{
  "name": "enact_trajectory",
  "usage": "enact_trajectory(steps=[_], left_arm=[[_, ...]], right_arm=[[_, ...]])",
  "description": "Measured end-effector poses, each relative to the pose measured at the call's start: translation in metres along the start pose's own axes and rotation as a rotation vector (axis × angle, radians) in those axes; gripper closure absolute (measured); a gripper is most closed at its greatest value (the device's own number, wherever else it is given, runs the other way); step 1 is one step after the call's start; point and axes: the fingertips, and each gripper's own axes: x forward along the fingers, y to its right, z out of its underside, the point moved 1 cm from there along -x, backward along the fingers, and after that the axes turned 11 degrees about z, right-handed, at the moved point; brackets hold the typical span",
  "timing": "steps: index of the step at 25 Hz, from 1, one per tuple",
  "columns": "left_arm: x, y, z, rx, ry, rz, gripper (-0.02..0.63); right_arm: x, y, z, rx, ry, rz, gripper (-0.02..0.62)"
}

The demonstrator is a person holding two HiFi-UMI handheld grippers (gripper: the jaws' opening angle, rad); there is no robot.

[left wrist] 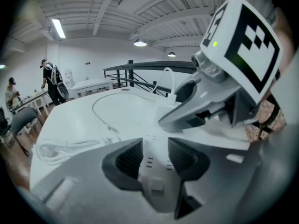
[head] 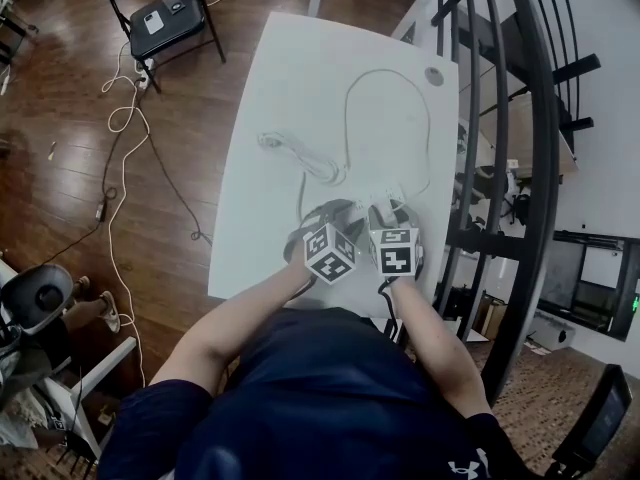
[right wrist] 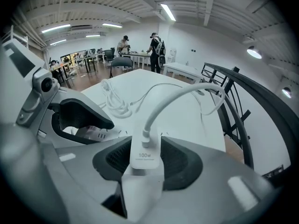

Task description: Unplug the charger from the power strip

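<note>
A white rectangular table (head: 300, 78) carries everything. At its near edge a white power strip (left wrist: 152, 171) lies flat on the top, directly beneath both grippers. The left gripper (head: 333, 213) straddles it with a pad against each long side. The right gripper (head: 390, 211) sits just beside it over the same strip, closed on the charger (right wrist: 142, 155) that stands in it. Ahead of the left gripper and a little to its left rests a loosely coiled white cord (head: 300, 155). Ahead of the right gripper a thin white cable (head: 385, 73) lies in a wide loop toward the far edge and back. Beyond that loop, a small round grey cap (head: 433, 75) sits in the tabletop near the far right corner.
</note>
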Motion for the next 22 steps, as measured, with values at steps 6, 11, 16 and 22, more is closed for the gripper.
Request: enact_trajectory(steps=[6, 11, 16, 22], left_arm=[[0.0037, 0.0002, 0.0047, 0.096, -0.046, -0.025, 0.505], [0.0039, 0.0001, 0.0047, 0.093, -0.047, -0.026, 0.506], [0.0027, 0.0011, 0.0045, 0.090, -0.059, -0.002, 0.505], [0.0045, 0.0028, 0.0025, 0.106, -0.061, 0.010, 0.506]], right_arm=[[0.0008, -0.0036, 0.0009, 0.005, 0.012, -0.029, 0.453], [0.0007, -0.0033, 0.0005, 0.012, 0.009, -0.022, 0.454], [-0.0027, -0.0034, -0.0004, 0.031, 0.005, -0.027, 0.454], [-0.0052, -0.0006, -0.0025, 0.044, 0.008, -0.025, 0.454]])
